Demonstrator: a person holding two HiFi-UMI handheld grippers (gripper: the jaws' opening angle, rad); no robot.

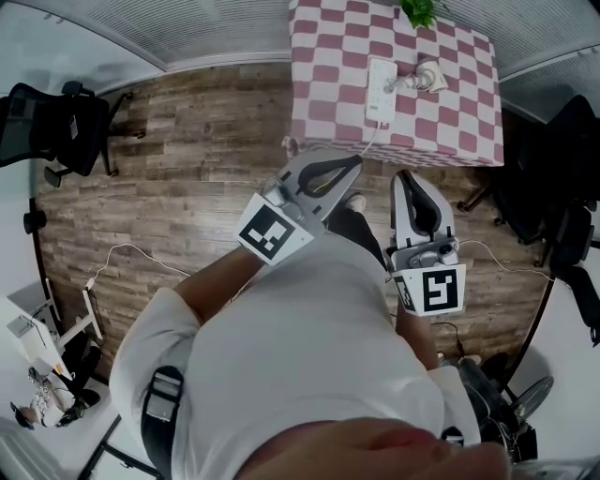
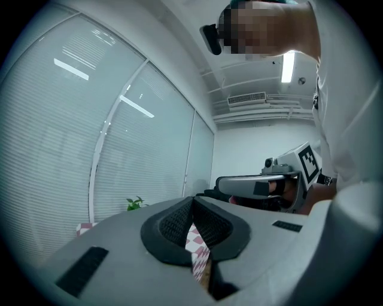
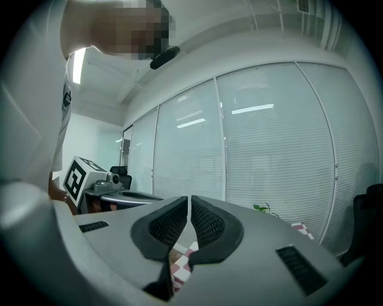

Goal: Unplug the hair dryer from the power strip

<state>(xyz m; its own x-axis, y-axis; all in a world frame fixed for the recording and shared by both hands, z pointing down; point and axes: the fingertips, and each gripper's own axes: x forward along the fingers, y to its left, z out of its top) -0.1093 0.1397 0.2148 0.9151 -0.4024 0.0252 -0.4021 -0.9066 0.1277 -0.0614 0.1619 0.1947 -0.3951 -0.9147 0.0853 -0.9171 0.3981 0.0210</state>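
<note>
In the head view a white power strip (image 1: 380,90) lies on a table under a pink checkered cloth (image 1: 459,131), ahead of me. A white hair dryer with its cord (image 1: 427,75) lies to its right, too small to make out the plug. A white cable (image 1: 371,141) hangs from the strip over the table's near edge. My left gripper (image 1: 352,164) and right gripper (image 1: 405,178) are held level, short of the table, both shut with nothing in them. The left gripper (image 2: 192,203) and right gripper (image 3: 189,202) show their pads together, with checkered cloth (image 2: 200,251) below.
A small green plant (image 1: 419,9) stands at the table's far edge. One black office chair (image 1: 56,122) is at the left and more black chairs (image 1: 562,187) at the right. White cables (image 1: 131,251) trail over the wooden floor. Blinds cover the glass wall (image 3: 269,149).
</note>
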